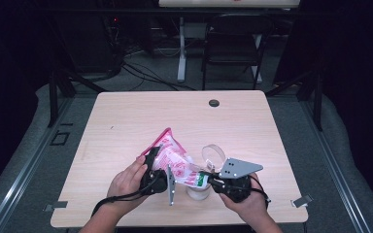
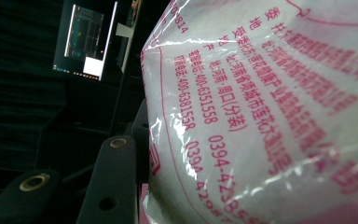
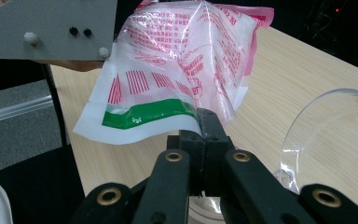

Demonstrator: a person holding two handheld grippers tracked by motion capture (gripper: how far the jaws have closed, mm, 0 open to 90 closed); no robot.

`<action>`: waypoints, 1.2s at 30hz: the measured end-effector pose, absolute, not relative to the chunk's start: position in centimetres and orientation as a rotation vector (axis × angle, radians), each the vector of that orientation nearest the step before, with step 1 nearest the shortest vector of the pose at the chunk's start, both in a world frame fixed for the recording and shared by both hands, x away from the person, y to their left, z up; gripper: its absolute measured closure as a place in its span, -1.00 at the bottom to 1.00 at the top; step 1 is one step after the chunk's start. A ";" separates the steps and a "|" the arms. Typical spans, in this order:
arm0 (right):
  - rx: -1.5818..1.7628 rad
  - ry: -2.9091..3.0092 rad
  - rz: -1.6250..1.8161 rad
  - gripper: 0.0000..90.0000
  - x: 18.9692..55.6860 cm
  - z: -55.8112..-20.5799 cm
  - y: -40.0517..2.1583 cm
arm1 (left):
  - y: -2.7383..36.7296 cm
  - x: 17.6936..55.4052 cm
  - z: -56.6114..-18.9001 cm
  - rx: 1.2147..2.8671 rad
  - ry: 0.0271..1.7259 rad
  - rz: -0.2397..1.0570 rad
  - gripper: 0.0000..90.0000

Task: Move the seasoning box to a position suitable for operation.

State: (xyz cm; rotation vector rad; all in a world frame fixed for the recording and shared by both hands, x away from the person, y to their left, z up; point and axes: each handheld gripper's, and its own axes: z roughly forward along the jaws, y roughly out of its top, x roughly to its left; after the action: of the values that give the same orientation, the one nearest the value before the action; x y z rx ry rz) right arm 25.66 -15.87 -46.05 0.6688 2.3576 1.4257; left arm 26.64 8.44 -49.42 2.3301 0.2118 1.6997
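The right gripper [image 1: 212, 181], nearest at the table's [image 1: 126, 111] front edge, has its jaws pinched tight on the green-striped bottom edge of a plastic bag [image 1: 175, 162] printed in pink. The left gripper [image 1: 151, 162] clamps the bag's body at medium width. The bag hangs tilted in the air between them, above a clear plastic container [image 1: 199, 190] on the table.

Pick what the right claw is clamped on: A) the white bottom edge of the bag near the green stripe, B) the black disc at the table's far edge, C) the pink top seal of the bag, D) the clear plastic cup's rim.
A: in the right gripper view, the right claw pinches the bag at its white edge beside the green stripe.
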 end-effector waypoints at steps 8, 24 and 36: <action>0.681 2.362 1.429 1.00 25.8 -46.4 -16.0 | 8.3 26.6 -49.3 2.322 0.206 1.715 0.34; 0.691 2.372 1.415 1.00 25.9 -46.8 -16.1 | 8.1 26.6 -49.2 2.314 0.176 1.746 0.34; 0.701 2.380 1.393 1.00 26.0 -47.0 -16.3 | 8.0 26.5 -49.1 2.302 0.172 1.759 0.34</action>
State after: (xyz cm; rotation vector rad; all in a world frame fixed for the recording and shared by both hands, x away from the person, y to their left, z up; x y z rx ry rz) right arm 26.04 -16.28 -47.01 0.7007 2.3803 1.3931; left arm 26.51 7.96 -49.11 2.3022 0.1720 1.7594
